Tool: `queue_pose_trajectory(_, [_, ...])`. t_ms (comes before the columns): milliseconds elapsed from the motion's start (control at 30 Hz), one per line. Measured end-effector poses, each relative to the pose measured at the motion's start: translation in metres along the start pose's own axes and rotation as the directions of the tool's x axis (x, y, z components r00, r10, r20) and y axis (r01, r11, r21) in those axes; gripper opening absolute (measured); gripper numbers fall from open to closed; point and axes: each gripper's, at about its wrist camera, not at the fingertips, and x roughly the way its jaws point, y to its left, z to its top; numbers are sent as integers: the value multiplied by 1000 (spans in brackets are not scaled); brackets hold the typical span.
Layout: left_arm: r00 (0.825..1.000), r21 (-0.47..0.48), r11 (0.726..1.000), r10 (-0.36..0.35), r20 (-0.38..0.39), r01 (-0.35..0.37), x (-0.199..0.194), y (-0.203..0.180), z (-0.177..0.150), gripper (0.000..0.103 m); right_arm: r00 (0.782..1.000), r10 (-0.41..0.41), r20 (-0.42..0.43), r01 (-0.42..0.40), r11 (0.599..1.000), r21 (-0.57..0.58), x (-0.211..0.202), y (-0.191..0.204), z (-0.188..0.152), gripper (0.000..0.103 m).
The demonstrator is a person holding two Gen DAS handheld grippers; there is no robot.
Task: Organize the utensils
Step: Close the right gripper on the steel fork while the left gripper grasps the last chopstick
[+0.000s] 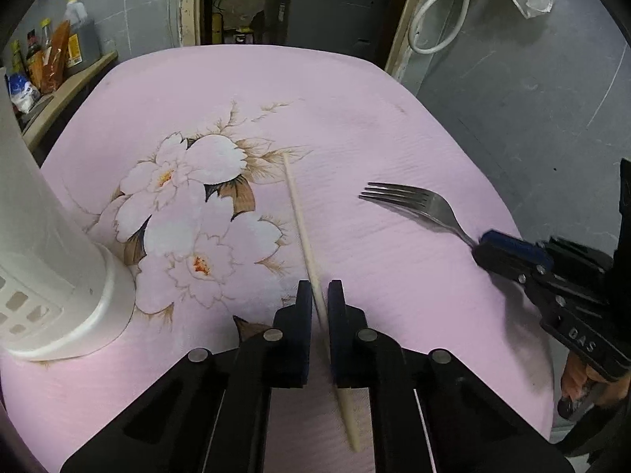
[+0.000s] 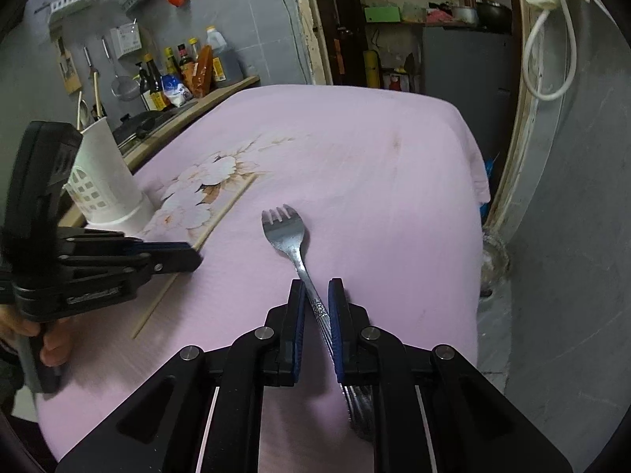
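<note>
A pale chopstick (image 1: 301,228) lies on the pink flowered cloth (image 1: 355,126), passing between the fingers of my left gripper (image 1: 319,295); the jaws stand close on either side of it. It also shows in the right wrist view (image 2: 221,213). A metal fork (image 2: 288,232) lies on the cloth with its handle between the fingers of my right gripper (image 2: 316,295), jaws close around it. The fork (image 1: 410,203) and right gripper (image 1: 487,246) show in the left wrist view. A white utensil holder (image 1: 51,260) stands at the left; the right wrist view (image 2: 106,181) shows it too.
A counter (image 2: 189,114) with sauce bottles (image 2: 157,82) runs along the left wall. The table's right edge drops to a grey floor (image 2: 560,276). A doorway with shelves lies beyond the far edge. A white hose (image 2: 552,59) hangs at right.
</note>
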Motion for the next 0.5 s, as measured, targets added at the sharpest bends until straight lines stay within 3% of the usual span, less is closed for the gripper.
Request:
queue_pose_trajectory(400, [1000,-115,993,-12,0,12,-32,33,-28,2,996,83,-37,-81,995,57,-7,16,-11,9])
queue_pose_trajectory(500, [1000,-128,992,-17,14,18,-44,39,-35,2,998,53,-33,-52,998,29,-8,23,-12,10])
